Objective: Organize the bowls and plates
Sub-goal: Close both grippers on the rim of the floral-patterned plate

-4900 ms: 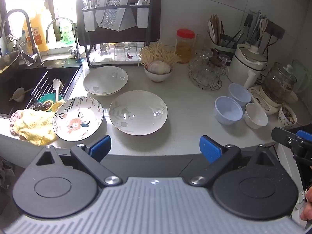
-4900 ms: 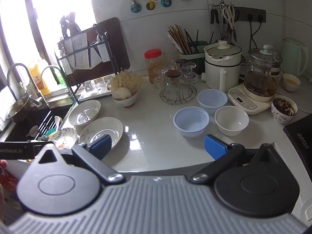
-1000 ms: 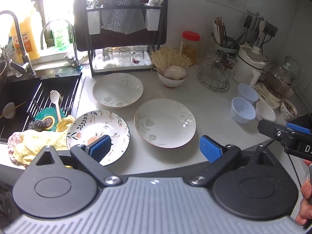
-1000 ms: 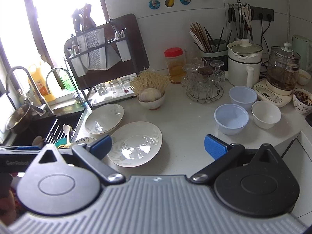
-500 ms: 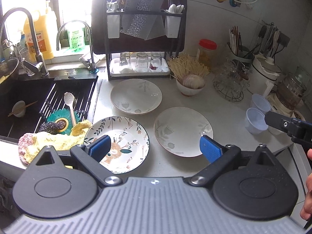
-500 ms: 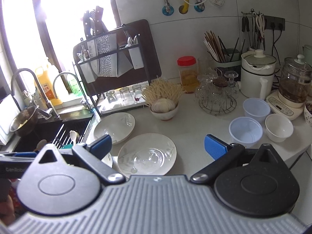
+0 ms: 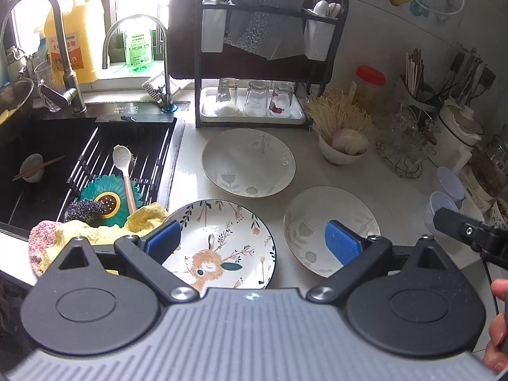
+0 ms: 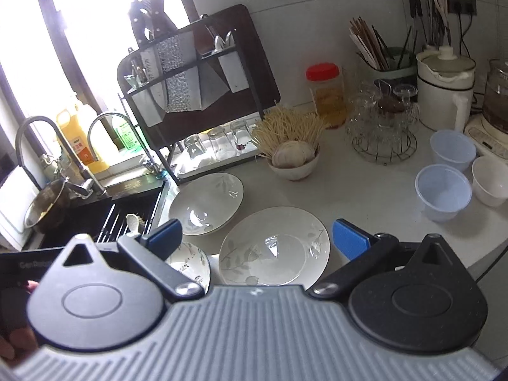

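White kitchen counter (image 7: 397, 187) sits to the right of a black sink (image 7: 47, 171). Three plates lie on it. A round plate with a deer picture (image 7: 219, 244) is near, just beside a yellow cloth (image 7: 95, 230). A white plate with grey leaves (image 7: 330, 228) is to its right. Another white leafy plate (image 7: 249, 162) lies farther back. Two pale blue plastic bowls (image 8: 443, 190) and a small white bowl (image 8: 490, 179) stand close together at the far right. The left gripper (image 7: 252, 241) and the right gripper (image 8: 257, 238) are both wide open above the plates, holding nothing.
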The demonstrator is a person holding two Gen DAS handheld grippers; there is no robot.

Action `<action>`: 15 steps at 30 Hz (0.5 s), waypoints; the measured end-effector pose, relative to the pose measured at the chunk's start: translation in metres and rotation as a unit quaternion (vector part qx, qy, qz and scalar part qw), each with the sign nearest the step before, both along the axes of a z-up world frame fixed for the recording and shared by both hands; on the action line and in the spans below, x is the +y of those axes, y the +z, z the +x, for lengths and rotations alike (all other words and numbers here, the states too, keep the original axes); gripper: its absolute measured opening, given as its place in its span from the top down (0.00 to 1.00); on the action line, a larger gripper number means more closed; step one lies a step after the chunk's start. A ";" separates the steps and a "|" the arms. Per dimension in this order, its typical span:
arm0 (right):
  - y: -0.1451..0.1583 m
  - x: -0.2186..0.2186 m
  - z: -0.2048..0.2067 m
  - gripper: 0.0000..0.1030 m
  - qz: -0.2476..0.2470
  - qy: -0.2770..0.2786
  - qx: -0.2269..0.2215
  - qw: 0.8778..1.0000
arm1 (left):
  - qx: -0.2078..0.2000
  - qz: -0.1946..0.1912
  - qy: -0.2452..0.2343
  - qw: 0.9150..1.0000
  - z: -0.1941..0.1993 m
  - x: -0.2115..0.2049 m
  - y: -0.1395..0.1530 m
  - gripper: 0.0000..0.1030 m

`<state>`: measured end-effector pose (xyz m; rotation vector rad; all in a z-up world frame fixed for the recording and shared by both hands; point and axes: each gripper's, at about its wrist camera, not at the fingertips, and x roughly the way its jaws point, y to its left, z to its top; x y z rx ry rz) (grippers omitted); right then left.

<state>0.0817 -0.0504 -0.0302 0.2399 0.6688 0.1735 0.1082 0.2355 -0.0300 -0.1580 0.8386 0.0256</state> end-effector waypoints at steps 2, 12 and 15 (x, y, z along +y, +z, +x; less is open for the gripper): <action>-0.005 0.002 0.005 0.00 0.005 -0.016 0.007 1.000 | 0.008 -0.004 -0.006 1.000 0.010 0.005 -0.007 0.04; -0.044 0.017 0.034 0.00 0.041 -0.050 0.083 0.994 | 0.053 -0.002 -0.023 0.998 0.050 0.035 -0.045 0.04; -0.054 0.027 0.040 0.00 0.049 -0.052 0.107 0.992 | 0.055 0.003 -0.013 0.998 0.060 0.049 -0.055 0.04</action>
